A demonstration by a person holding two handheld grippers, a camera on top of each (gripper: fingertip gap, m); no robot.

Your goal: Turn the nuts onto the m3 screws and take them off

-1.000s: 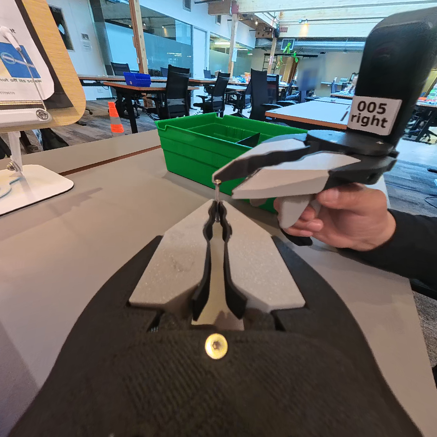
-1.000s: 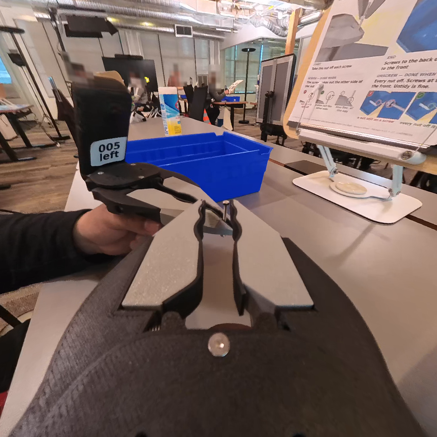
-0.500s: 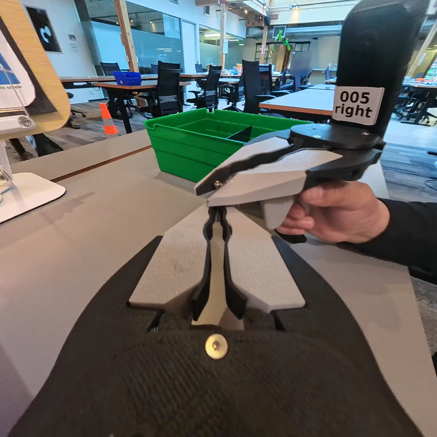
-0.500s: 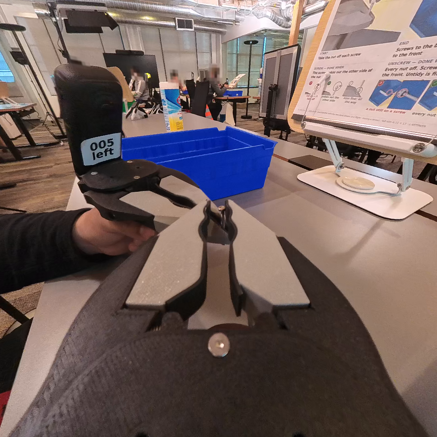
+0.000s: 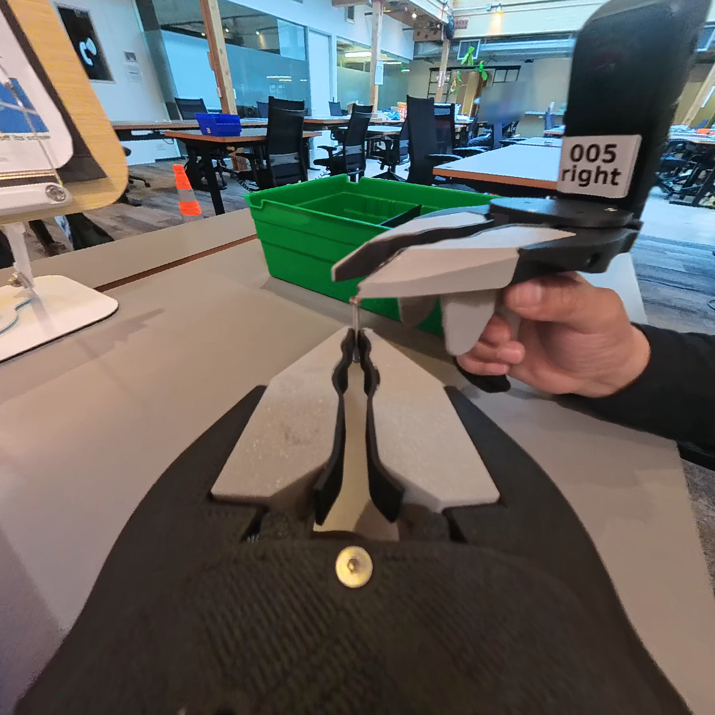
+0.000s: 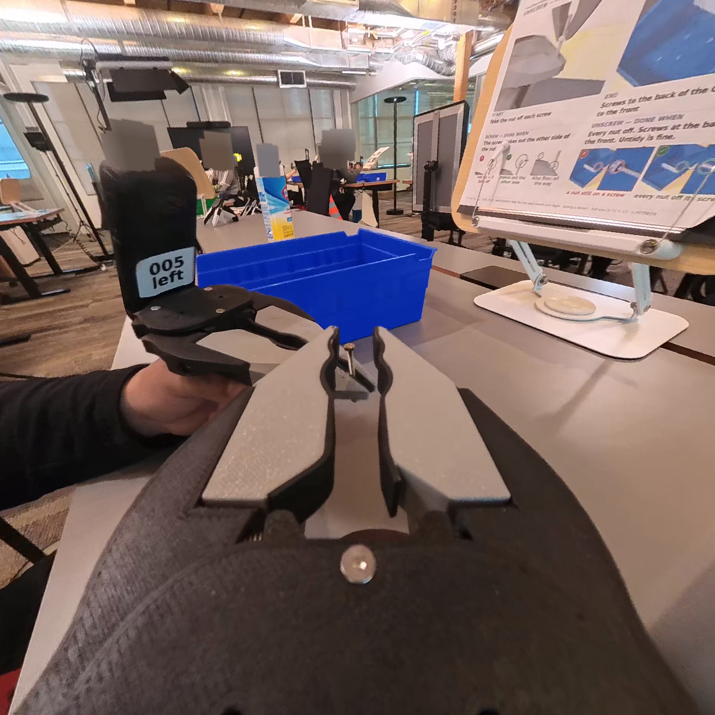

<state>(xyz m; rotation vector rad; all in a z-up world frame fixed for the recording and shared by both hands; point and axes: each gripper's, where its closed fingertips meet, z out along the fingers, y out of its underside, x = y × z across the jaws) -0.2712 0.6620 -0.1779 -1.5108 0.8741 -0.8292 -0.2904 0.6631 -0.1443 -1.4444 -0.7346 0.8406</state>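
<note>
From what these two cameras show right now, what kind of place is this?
Probably an open-plan office or lab used as a workshop: rows of desks with black office chairs, exposed ceiling ducts, and a grey work table holding a green parts bin.

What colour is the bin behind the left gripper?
The bin is blue, and it shows best in the right wrist view, behind the left gripper.
</note>
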